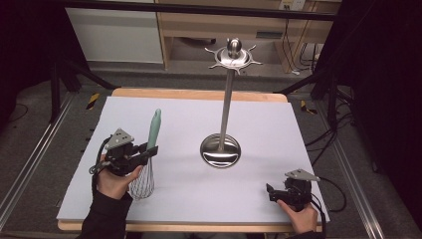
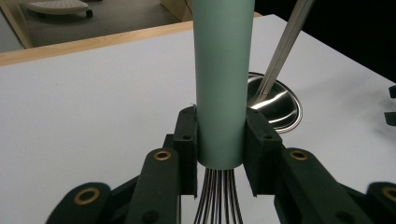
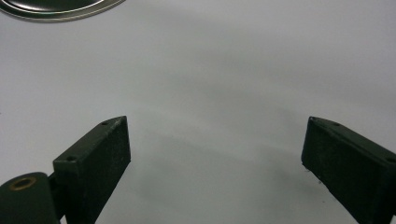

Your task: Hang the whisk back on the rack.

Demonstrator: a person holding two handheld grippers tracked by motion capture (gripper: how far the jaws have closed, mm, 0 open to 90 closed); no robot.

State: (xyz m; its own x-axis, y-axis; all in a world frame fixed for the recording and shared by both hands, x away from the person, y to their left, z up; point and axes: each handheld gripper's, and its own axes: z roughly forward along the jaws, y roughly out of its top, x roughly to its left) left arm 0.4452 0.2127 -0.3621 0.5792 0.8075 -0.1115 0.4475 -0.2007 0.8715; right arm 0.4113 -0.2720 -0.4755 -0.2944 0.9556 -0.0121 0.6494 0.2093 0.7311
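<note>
a: how was the left gripper [image 1: 149, 150] held?

b: the left hand [image 1: 115, 180] had it raised off the white table [image 1: 189, 199], jaws pointing across toward the middle. its fingers [image 2: 185, 140] were clamped on the handle of the whisk [image 1: 149, 154], one pad on each side, just above where the wires left the handle.

a: and the whisk itself?

b: a pale green, smooth round handle rising past the pads, tilted a little; a balloon of thin metal wires hanging below them, near the hand. i couldn't tell whether the wires touched the table.

a: the right gripper [image 1: 270, 192]?

b: low at the near right edge of the table in the right hand [image 1: 300, 216], its fingers [image 3: 93, 158] wide apart with bare table between them.

a: anything in the way?

b: beyond the left fingers stood the utensil stand [image 1: 221, 149]: a shiny round base, a thin upright pole, a hooked ring at the top. it was well apart from the whisk, and its base edge lay ahead of the right fingers.
</note>
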